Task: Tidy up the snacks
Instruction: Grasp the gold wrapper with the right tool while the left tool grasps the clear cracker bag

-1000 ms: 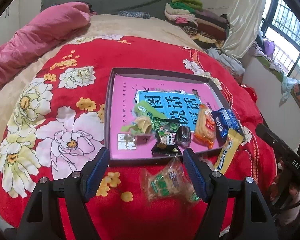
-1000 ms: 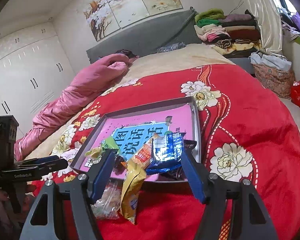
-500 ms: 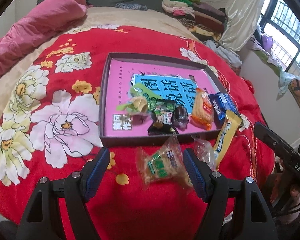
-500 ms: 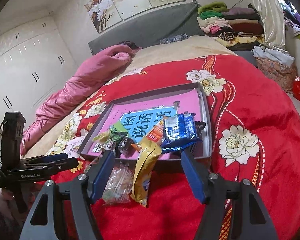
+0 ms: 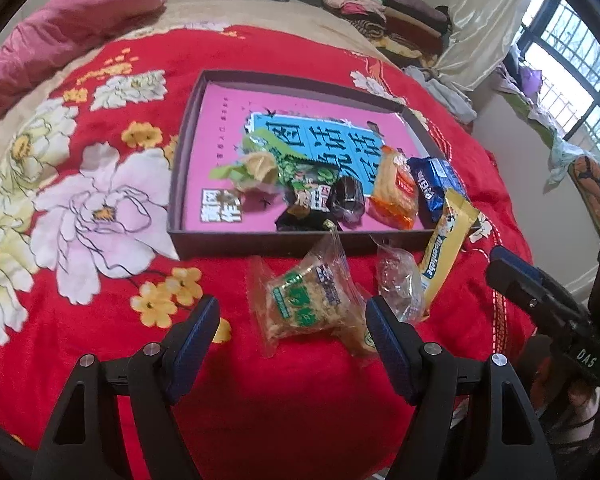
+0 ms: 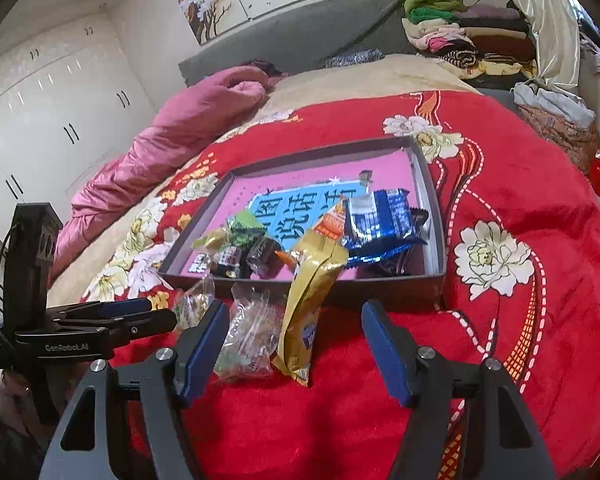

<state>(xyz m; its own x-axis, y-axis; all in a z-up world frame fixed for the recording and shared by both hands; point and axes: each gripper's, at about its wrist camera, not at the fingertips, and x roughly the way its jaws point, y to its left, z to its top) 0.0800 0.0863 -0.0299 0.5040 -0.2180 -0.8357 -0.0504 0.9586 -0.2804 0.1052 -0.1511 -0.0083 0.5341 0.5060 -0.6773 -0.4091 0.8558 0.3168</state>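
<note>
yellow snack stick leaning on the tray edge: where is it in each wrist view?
Left wrist: yellow snack stick sits right of centre, leaning on the tray's near right corner.
Right wrist: yellow snack stick sits at centre, just ahead of the open hand-held gripper.
Shared landmark: the blue packet in the tray.

Left gripper (image 5: 292,330) jaws wide apart, clear biscuit packet (image 5: 306,304) between them on red blanket (image 5: 80,300). At 12 o'clock box (image 5: 220,244) near wall blocks. At 1 o'clock small clear packet (image 5: 400,284) and yellow stick pack (image 5: 446,248) crowd. Bare blanket at 9-11 o'clock. Right gripper (image 5: 540,300) at 3 o'clock.
</note>
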